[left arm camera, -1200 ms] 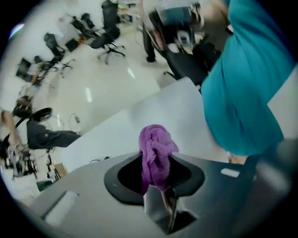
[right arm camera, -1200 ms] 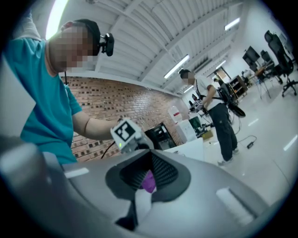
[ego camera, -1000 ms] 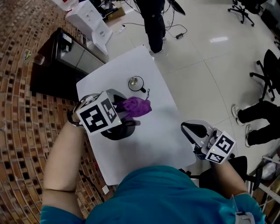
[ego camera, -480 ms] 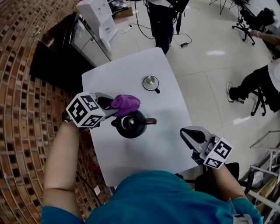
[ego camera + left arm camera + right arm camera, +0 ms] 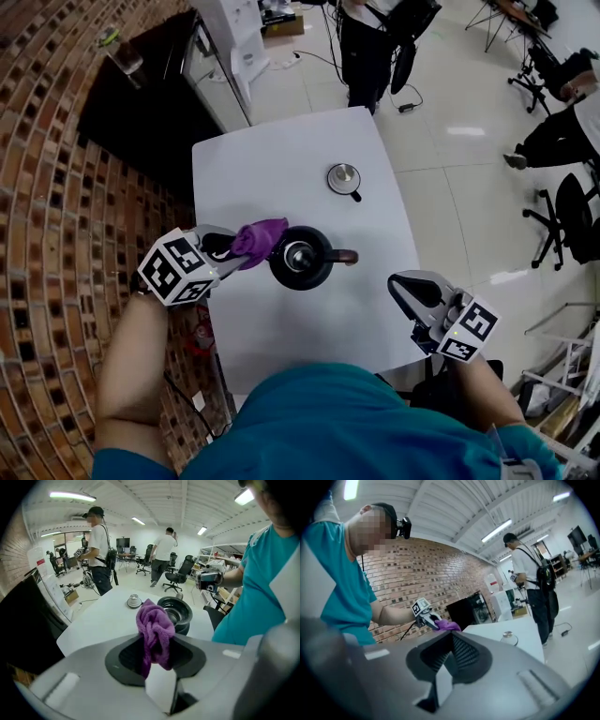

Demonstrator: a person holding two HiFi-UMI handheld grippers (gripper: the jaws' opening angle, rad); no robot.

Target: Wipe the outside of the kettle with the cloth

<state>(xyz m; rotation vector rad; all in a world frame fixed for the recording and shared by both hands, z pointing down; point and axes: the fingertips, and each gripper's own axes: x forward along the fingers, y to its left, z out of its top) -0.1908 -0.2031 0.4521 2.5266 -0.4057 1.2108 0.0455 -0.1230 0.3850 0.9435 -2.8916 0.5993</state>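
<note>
An open black kettle (image 5: pixel 302 258) stands mid-table on the white table (image 5: pixel 272 159), handle pointing right; it also shows just beyond the cloth (image 5: pixel 176 614). Its steel lid (image 5: pixel 344 177) (image 5: pixel 134 602) (image 5: pixel 507 637) lies farther back. My left gripper (image 5: pixel 242 247) (image 5: pixel 157 665) is shut on a bunched purple cloth (image 5: pixel 260 236) (image 5: pixel 154 630) (image 5: pixel 448 626), which sits at the kettle's left side; whether it touches is unclear. My right gripper (image 5: pixel 413 289) (image 5: pixel 445 667) hovers shut and empty over the table's near right corner, away from the kettle.
A black glass-fronted cabinet (image 5: pixel 159 84) stands left of the table by the brick wall (image 5: pixel 47 234). A person (image 5: pixel 375 37) stands past the far edge. Office chairs (image 5: pixel 572 206) are on the tiled floor at right.
My left gripper carried the cloth from over the kettle's top round to its left side. The right gripper stayed where it was. The head view shifted slightly.
</note>
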